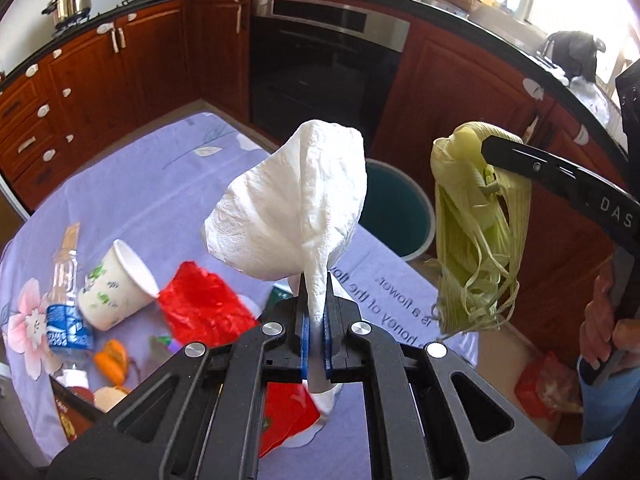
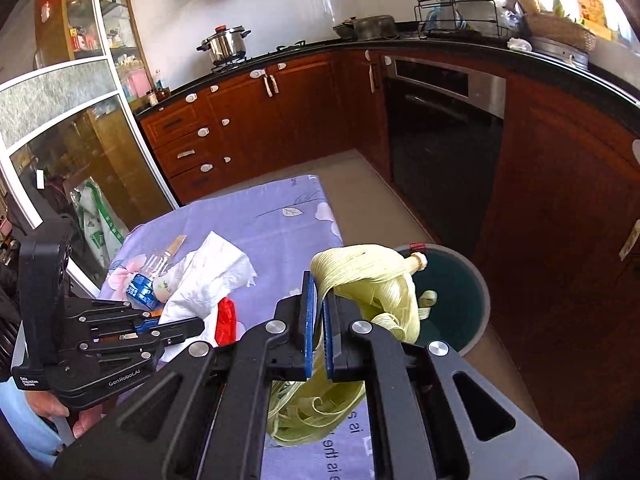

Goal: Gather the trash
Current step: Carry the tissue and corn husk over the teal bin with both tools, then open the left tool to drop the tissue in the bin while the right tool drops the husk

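Hidden or unclear: the paper towel point(image 1: 296, 200) blocks the middle of the left wrist view, covering part of the trash bin point(image 1: 416, 216) and the table's far edge. The bin's lower wall is cut off behind the table in both views. Its dark green inside shows no contents that can be made out. Small items at the table's near left corner, below the orange peel point(image 1: 112, 360), are too blurred to name.

Left gripper point(image 1: 315, 312): clenched on the lower end of the paper towel, blue pads pressed to either side; the sheet flares up and outward above the fingertips. It is held over the table point(image 1: 160, 184), on the table side of the bin. In the right wrist view it reaches in from the left, level, towel bunched at its tip.

Right gripper point(image 2: 316, 308): clamped on a corn husk point(image 2: 360, 276), strips hanging down between and below the pads. The husk's stub end points toward the bin and, in the right wrist view, overlaps its near rim. A hand point(image 1: 604, 320) grips the handle.

On the table, left of the bin: a paper cup point(image 1: 116, 284) tipped on its side, mouth toward a red plastic wrapper point(image 1: 204, 308); beside the cup, a clear plastic bottle point(image 1: 66, 304) with a blue label, lying down.
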A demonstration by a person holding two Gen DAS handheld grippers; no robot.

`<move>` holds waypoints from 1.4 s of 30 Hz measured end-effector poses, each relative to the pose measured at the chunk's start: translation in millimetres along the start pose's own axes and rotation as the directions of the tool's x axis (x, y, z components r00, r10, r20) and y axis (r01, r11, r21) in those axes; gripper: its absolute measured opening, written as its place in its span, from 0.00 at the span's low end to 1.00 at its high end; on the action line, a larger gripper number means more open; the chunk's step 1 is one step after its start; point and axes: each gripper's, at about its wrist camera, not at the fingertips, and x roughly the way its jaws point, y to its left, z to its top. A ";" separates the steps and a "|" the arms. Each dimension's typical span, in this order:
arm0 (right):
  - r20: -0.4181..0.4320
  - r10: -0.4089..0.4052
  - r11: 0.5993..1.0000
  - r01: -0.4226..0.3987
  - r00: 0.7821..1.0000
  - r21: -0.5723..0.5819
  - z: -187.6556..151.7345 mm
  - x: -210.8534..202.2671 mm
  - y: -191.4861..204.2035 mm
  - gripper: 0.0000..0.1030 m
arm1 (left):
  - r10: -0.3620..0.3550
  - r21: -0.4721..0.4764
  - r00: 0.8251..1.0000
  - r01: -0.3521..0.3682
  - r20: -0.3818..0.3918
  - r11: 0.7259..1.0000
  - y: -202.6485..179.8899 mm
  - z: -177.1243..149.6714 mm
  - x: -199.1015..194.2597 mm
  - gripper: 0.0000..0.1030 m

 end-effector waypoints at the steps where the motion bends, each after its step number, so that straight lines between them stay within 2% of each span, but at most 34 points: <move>1: 0.000 -0.006 1.000 0.006 1.000 0.010 2.0 1.0 -8.1 0.04 | -0.011 0.017 1.000 0.011 -0.009 1.000 -6.8 8.1 8.3 0.05; 5: 0.000 -0.036 0.998 0.036 0.999 0.045 6.5 7.5 -43.5 0.04 | -0.047 0.081 0.998 0.050 -0.040 0.995 -34.4 37.1 42.1 0.05; 10: -0.022 -0.062 0.995 0.063 0.998 0.073 6.7 21.9 -74.6 0.04 | -0.115 0.115 0.989 0.126 -0.097 0.985 -63.5 66.4 90.4 0.05; 15: -0.058 -0.081 0.993 0.085 0.995 0.078 4.9 42.4 -102.3 0.04 | -0.165 0.103 0.972 0.183 -0.168 0.978 -80.0 91.9 145.7 0.05; 20: -0.107 -0.084 0.990 0.095 0.991 0.105 5.3 67.5 -127.1 0.04 | -0.148 0.073 0.961 0.169 -0.233 0.983 -86.1 104.4 195.8 0.08; 22: -0.125 -0.085 0.989 0.098 0.989 0.106 5.0 76.5 -132.5 0.04 | -0.140 0.057 0.959 0.158 -0.248 0.986 -85.2 109.0 207.8 0.18; 24: -0.141 -0.087 0.990 0.102 0.986 0.100 5.5 85.2 -135.7 0.04 | -0.125 0.051 0.966 0.140 -0.227 0.989 -84.8 113.4 209.9 0.52; 25: -0.148 -0.086 0.990 0.102 0.985 0.101 6.3 89.4 -138.2 0.04 | -0.116 0.053 0.971 0.130 -0.207 0.990 -83.9 114.6 208.3 0.59; 32: -0.175 -0.079 0.989 0.099 0.981 0.109 8.0 112.9 -141.8 0.04 | -0.112 0.011 0.977 0.116 -0.184 0.993 -70.0 115.3 199.6 0.66; 42: -0.236 -0.075 0.991 0.099 0.969 0.094 11.2 151.5 -131.3 0.06 | -0.070 -0.048 0.988 0.064 -0.135 0.997 -35.7 109.9 170.8 0.75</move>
